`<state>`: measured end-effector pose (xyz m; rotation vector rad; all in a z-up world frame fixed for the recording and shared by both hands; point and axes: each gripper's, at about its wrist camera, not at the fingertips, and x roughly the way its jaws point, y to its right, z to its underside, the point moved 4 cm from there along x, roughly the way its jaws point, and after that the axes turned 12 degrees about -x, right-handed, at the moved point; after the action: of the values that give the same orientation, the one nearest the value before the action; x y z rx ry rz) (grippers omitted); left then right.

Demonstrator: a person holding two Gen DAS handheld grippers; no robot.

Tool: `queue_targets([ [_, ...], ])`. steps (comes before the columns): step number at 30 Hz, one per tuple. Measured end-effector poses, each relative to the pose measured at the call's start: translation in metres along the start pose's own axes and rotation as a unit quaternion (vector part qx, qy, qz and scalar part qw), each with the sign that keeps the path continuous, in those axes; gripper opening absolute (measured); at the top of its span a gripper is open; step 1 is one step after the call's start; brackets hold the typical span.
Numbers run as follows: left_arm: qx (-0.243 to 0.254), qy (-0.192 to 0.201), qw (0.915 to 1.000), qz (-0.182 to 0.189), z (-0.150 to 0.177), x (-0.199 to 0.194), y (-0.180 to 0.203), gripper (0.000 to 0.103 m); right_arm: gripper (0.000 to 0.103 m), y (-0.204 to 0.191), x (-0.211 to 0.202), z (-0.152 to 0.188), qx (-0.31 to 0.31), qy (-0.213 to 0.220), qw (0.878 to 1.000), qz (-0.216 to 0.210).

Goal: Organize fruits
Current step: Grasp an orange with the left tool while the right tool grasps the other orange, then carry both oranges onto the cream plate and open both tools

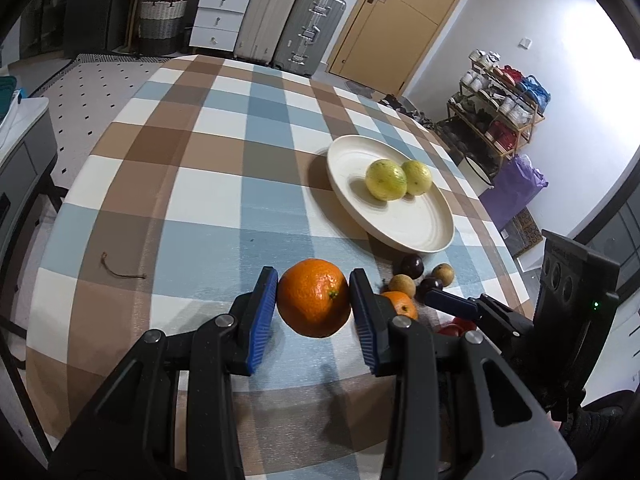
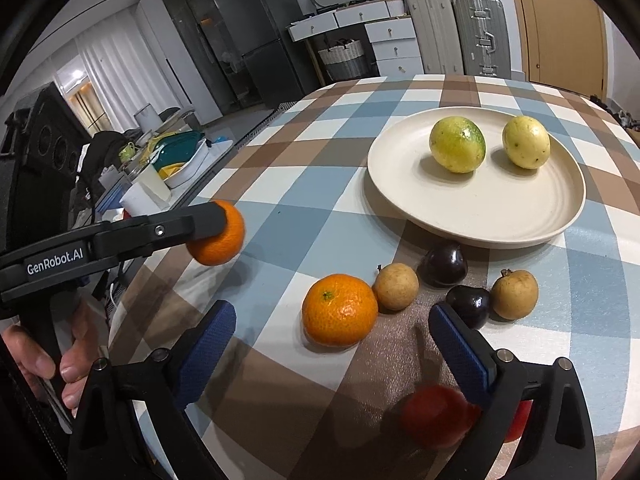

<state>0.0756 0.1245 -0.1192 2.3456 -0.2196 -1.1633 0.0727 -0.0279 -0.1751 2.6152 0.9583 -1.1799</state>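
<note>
My left gripper is shut on an orange and holds it above the checked tablecloth; it also shows in the right wrist view. A cream plate holds two yellow-green fruits. In the right wrist view the plate is ahead, with a second orange, two brown fruits, two dark plums and a blurred red fruit on the cloth before it. My right gripper is open and empty, low over the second orange.
A round table with a checked cloth. A small twig lies at the left. Suitcases, drawers and a door stand behind; a shoe rack is at the right. A cluttered counter is left of the table.
</note>
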Motion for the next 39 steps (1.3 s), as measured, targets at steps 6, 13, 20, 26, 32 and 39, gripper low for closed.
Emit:
queue_targets([
  [6, -0.006, 0.000, 1.0000, -0.001, -0.001, -0.001, -0.007, 0.034, 0.072, -0.003, 0.010, -0.001, 0.004, -0.019, 1.000, -0.005],
  [13, -0.007, 0.002, 1.0000, -0.005, -0.001, -0.002, -0.008, 0.034, 0.040, 0.005, 0.006, 0.005, 0.020, -0.008, 1.000, -0.022],
  [20, 0.005, 0.001, 1.0000, -0.005, -0.001, -0.001, 0.005, 0.034, 0.040, 0.005, -0.013, 0.000, 0.010, 0.024, 0.999, -0.026],
  [26, 0.021, 0.000, 0.9998, 0.003, -0.006, 0.005, 0.028, 0.034, 0.040, 0.017, -0.030, -0.006, 0.023, 0.048, 0.998, -0.032],
  [32, 0.038, -0.008, 0.9992, 0.013, -0.013, 0.020, 0.054, 0.034, 0.040, 0.038, -0.046, -0.011, 0.044, 0.069, 0.996, -0.034],
  [39, 0.049, -0.022, 0.9983, 0.021, -0.023, 0.047, 0.081, 0.034, 0.040, 0.067, -0.058, -0.021, 0.054, 0.080, 0.995, -0.024],
])
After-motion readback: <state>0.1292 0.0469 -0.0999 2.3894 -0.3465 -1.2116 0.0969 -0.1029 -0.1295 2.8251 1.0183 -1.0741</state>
